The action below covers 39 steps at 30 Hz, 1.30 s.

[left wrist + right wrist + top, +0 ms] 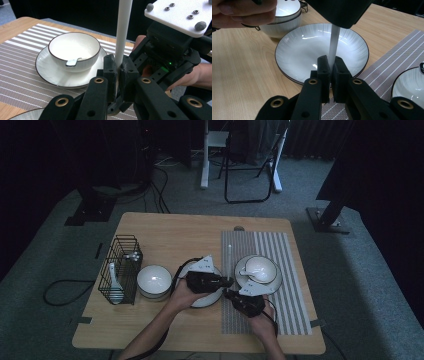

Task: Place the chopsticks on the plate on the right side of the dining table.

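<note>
A white stick (229, 257) lies along the left edge of the striped placemat (292, 270), pointing away from me. My left gripper (229, 281) is shut on its near part; in the left gripper view the stick (123, 30) rises from between the closed jaws (119, 68). My right gripper (229, 293) sits just behind and is shut on the same stick's near end. In the right gripper view the stick (334, 42) runs from the gripper (331, 66) up to the left gripper's body.
A white bowl (260, 267) with a spoon (72, 62) in it stands on a saucer (47, 72) on the placemat. A white plate (312, 50) lies under the left hand, with a second bowl (154, 280) and a black wire basket (121, 267) further left.
</note>
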{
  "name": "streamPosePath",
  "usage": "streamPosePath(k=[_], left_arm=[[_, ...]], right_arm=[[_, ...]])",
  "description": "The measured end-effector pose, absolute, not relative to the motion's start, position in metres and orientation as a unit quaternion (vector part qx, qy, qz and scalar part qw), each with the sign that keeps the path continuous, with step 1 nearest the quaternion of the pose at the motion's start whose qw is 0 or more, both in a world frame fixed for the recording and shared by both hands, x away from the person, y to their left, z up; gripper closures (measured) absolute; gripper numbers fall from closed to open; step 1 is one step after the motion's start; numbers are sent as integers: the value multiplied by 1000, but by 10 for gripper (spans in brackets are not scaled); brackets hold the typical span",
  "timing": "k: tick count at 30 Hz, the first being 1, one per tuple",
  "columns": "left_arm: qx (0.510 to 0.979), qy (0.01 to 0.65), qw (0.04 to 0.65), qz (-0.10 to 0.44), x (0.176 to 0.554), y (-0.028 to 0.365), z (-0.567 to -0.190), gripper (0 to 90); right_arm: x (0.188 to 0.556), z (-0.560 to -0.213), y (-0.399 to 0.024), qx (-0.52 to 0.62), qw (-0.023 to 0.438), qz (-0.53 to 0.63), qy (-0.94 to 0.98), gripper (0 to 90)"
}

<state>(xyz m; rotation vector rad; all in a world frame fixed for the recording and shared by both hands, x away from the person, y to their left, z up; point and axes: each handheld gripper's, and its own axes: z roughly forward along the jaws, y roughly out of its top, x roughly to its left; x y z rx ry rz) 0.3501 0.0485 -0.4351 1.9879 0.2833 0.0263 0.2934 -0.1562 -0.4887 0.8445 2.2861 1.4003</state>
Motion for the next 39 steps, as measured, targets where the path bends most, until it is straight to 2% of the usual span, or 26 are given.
streamPosePath(k=[11, 27, 32, 39], left_arm=[[843, 145, 517, 34, 355, 51, -435, 859], [845, 154, 510, 40, 356, 45, -440, 861], [843, 164, 510, 49, 359, 49, -438, 861], [844, 173, 505, 57, 363, 50, -439, 860]], right_arm=[[290, -487, -153, 287, 182, 480, 809, 716], [286, -485, -139, 257, 165, 489, 817, 718], [285, -489, -144, 262, 170, 484, 817, 640], [283, -494, -147, 260, 175, 470, 825, 586]])
